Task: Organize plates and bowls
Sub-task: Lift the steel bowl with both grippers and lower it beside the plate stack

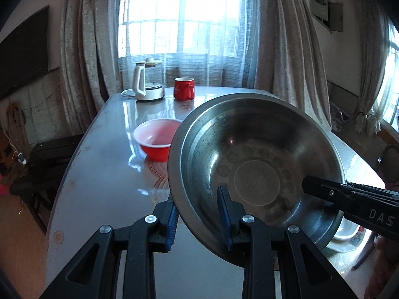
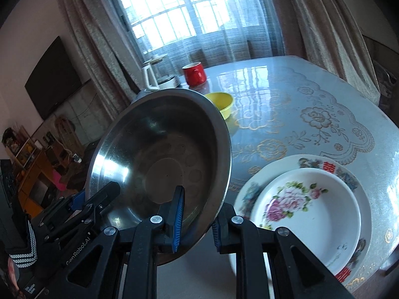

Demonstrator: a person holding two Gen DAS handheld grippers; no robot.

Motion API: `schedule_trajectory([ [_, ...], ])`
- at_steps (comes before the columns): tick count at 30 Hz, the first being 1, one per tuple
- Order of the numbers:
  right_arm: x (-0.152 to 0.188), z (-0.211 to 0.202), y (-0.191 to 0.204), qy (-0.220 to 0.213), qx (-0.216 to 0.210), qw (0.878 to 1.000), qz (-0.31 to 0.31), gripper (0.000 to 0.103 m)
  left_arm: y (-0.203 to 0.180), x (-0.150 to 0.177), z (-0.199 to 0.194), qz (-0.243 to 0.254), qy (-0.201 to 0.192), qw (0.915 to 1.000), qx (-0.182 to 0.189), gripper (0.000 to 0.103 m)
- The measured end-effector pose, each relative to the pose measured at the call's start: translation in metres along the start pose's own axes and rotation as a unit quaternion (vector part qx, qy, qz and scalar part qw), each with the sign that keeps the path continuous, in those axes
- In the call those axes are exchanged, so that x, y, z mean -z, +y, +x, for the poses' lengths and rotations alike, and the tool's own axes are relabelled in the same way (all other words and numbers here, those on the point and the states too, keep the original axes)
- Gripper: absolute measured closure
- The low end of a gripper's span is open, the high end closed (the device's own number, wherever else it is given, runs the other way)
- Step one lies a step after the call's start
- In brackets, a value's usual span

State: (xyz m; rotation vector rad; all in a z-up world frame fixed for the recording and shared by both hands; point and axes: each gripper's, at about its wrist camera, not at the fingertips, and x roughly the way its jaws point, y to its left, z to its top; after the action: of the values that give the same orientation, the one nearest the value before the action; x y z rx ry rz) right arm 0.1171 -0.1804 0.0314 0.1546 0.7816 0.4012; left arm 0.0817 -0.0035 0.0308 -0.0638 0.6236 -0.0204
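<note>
Steel bowl (image 1: 254, 164) is being held tilted above the table (image 1: 104, 174), gripped on its rim from two sides. On its left edge, the left gripper (image 1: 199, 221) is being kept narrow, its blue fingers (image 1: 225, 214) pinching the rim with one pad inside and one outside. Further left on the table, a red bowl (image 1: 155, 142) is sitting near a kettle (image 1: 147, 82) and a red mug (image 1: 184, 88). A yellow bowl (image 2: 220, 104) is being shown past the steel rim in the right wrist view. On the right edge, the right gripper (image 2: 197, 220) is likewise being kept narrow on the rim. To the right, a flowered bowl (image 2: 309, 214) is resting in a large patterned plate (image 2: 251, 186).

The step in hand is judged to be carrying the steel bowl toward a stacking place. The next move is thought to call for levelling the bowl, lowering it with both grips kept equal, and releasing only once it is supported.
</note>
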Motion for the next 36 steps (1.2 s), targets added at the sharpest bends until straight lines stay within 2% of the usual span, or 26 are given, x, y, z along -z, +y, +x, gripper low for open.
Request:
schedule_trajectory([
  [15,0.02,0.007,0.028,0.016,-0.016,0.999,-0.026,0.083,0.024,0.031,-0.007,-0.017,0.024,0.9992,-0.028,0.073],
  [36,0.042,0.019,0.034,0.055,-0.021,0.998,-0.019,0.083,0.034,0.053,0.006,-0.021,0.061,0.9971,-0.041,0.071],
])
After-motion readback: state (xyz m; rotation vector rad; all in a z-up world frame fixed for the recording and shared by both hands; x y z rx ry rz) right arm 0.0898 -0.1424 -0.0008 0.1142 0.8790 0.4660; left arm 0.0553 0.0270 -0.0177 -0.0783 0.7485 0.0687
